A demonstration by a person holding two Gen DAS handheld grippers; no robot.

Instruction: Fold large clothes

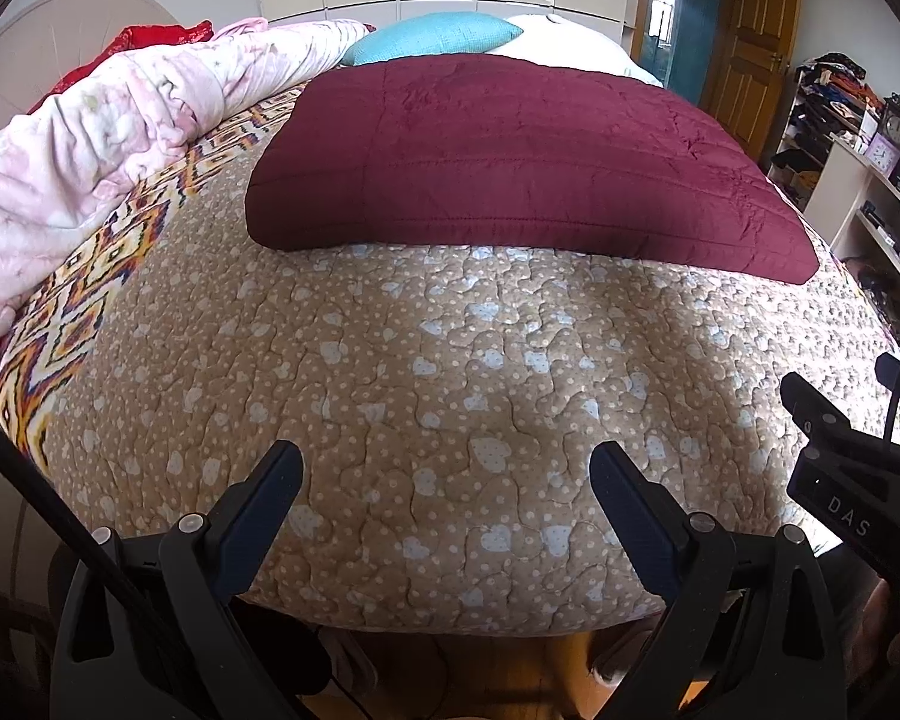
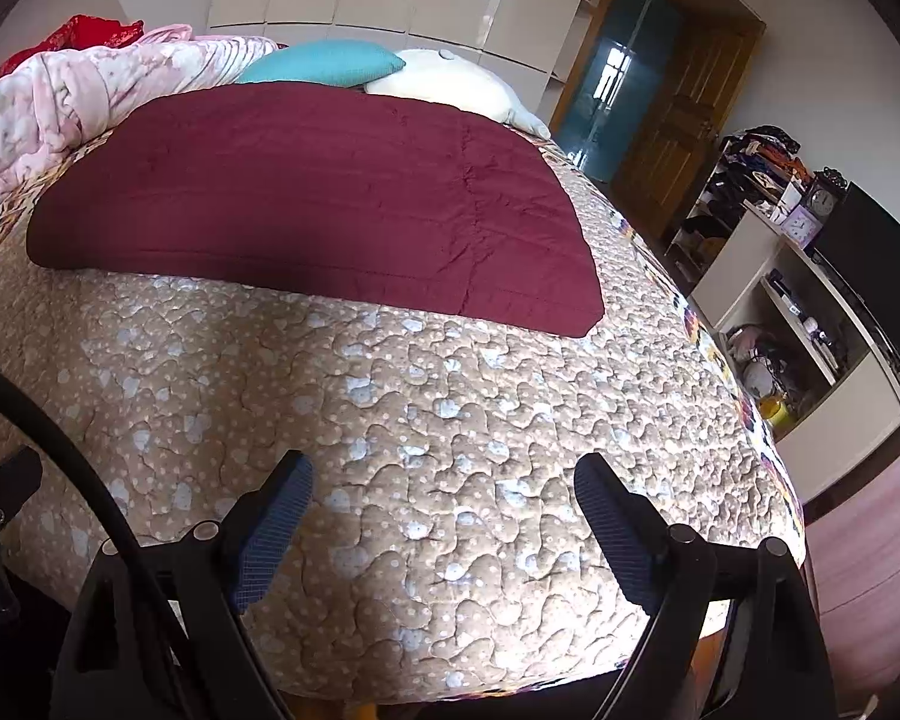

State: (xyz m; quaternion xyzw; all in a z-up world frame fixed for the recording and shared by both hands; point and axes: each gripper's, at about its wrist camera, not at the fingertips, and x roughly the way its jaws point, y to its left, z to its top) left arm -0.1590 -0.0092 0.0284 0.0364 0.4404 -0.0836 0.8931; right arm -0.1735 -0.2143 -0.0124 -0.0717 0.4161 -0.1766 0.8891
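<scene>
The bed [image 1: 450, 420] fills both views, covered by a tan quilted bedspread [image 2: 450, 420] stitched in wavy lines and printed with pale hearts and dots; its left border carries an orange zigzag pattern.

On the far half of the bed lies the maroon quilted garment [image 1: 510, 162], spread flat as a broad padded slab with straight stitched seams and rounded near corners. It looks soft, bulky and fairly light, with a slightly sheeny shell that may slide on the bedspread; I judge the near corners or the near hem the best places to pinch, since the padding there is thin enough for the fingers to close on.

Along the far left lies a crumpled pink blanket [image 1: 90, 138], and beyond the garment a teal pillow [image 1: 438, 36].

The left gripper [image 1: 447, 480] and the right gripper [image 2: 444, 492] hover over the near edge of the bed, fingers spread apart and holding nothing, well short of the garment.
</scene>
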